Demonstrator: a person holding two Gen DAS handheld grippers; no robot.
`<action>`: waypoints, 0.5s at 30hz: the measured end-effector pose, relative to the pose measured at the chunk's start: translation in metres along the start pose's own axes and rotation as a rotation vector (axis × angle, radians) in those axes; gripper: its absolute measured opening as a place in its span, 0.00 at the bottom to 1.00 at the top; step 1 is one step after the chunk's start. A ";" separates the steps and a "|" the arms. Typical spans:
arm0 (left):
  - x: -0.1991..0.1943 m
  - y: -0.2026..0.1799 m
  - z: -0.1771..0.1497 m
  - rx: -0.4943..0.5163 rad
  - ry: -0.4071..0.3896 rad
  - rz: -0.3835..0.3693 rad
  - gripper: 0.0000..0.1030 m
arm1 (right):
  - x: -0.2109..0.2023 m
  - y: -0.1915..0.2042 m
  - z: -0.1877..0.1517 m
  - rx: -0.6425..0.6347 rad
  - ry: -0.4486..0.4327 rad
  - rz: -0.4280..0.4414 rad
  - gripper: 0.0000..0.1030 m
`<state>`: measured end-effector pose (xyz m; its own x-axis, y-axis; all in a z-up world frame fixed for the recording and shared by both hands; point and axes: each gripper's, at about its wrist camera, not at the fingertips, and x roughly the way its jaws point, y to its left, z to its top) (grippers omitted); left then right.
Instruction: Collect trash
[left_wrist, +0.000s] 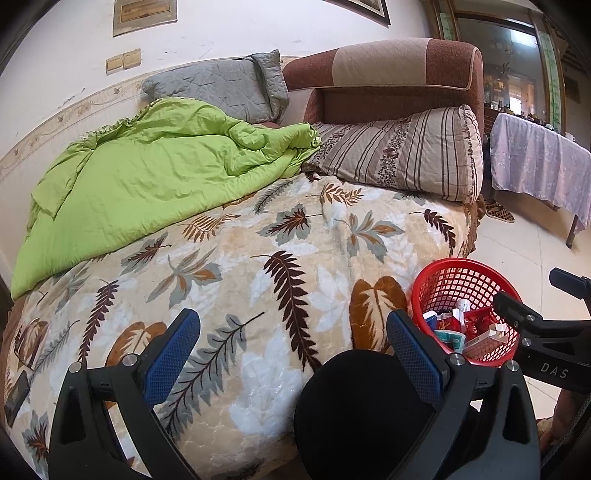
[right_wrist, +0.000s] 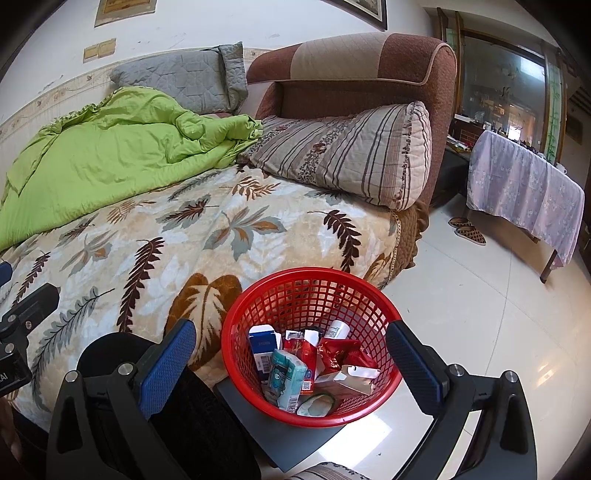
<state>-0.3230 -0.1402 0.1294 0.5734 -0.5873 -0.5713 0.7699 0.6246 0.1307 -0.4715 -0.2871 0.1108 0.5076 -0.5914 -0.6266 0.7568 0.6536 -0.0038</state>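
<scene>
A red mesh basket (right_wrist: 236, 332) stands on a grey stool beside the bed; it also shows in the left wrist view (left_wrist: 424, 288). It holds trash: a blue and white box (right_wrist: 263, 347), a teal tissue pack (right_wrist: 288, 376), red wrappers (right_wrist: 338, 354) and a small white bottle (right_wrist: 338, 329). My right gripper (right_wrist: 291, 362) is open and empty, just above and in front of the basket. My left gripper (left_wrist: 291, 350) is open and empty over the leaf-patterned blanket (left_wrist: 258, 258), left of the basket. The right gripper's black body (left_wrist: 546, 328) shows at the right of the left wrist view.
A green quilt (left_wrist: 140, 173), a grey pillow (left_wrist: 221, 88) and a striped pillow (left_wrist: 402, 155) lie on the bed. A brown headboard (left_wrist: 388, 70) stands behind. A cloth-covered table (right_wrist: 524, 192) and slippers (right_wrist: 467, 230) are on the tiled floor at right. A dark round object (left_wrist: 354, 406) sits near my left gripper.
</scene>
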 end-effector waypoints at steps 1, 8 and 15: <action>0.000 0.000 0.000 0.000 -0.001 0.000 0.98 | 0.000 0.000 0.000 0.000 -0.002 0.001 1.00; -0.004 -0.003 0.003 0.003 -0.006 -0.001 0.98 | 0.000 0.000 0.000 0.000 -0.001 0.000 1.00; -0.005 -0.004 0.003 0.000 -0.006 0.000 0.98 | 0.001 0.000 0.000 -0.001 -0.001 0.001 1.00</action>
<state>-0.3279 -0.1417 0.1340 0.5748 -0.5909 -0.5661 0.7703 0.6241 0.1307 -0.4714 -0.2878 0.1103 0.5088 -0.5916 -0.6254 0.7559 0.6547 -0.0044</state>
